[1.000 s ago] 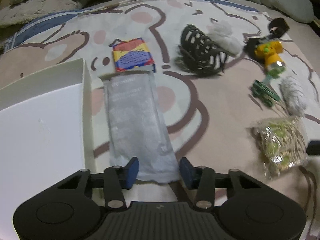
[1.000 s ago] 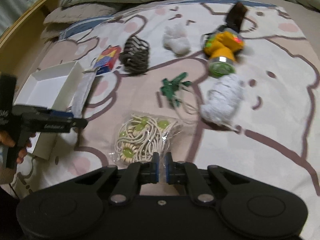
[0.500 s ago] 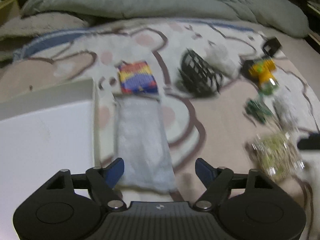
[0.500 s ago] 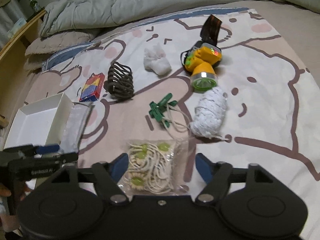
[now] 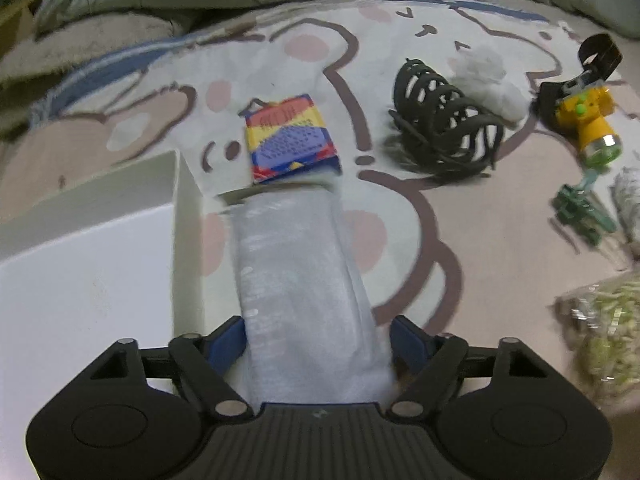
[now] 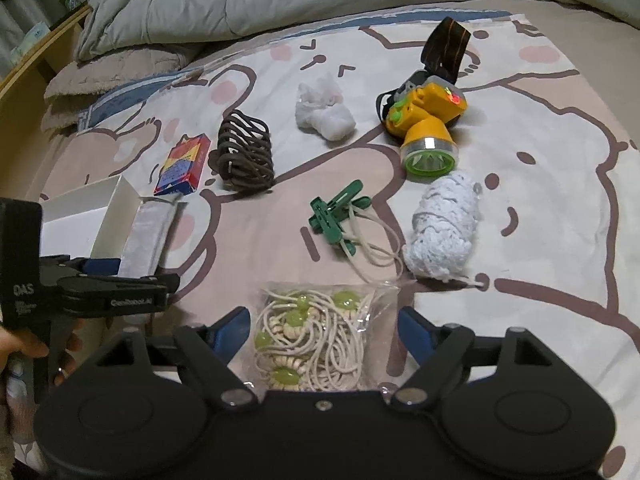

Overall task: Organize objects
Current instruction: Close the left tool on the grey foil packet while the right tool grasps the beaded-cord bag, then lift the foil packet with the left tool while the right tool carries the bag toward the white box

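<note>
Bedding printed with bears carries everything: white box [image 5: 92,248] at left sits empty, left claw [image 5: 318,344] closing around grey pouch [image 5: 300,280], right claw [image 6: 322,334] opening around bead bag [image 6: 316,340], neither gripping yet

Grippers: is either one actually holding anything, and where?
Neither. The left gripper, closing, straddles the grey pouch's near end; the right gripper, opening, straddles the bead bag.

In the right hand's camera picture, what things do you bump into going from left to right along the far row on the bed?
Colourful little box → dark coiled cord → crumpled white tissue → yellow headlamp.
</note>
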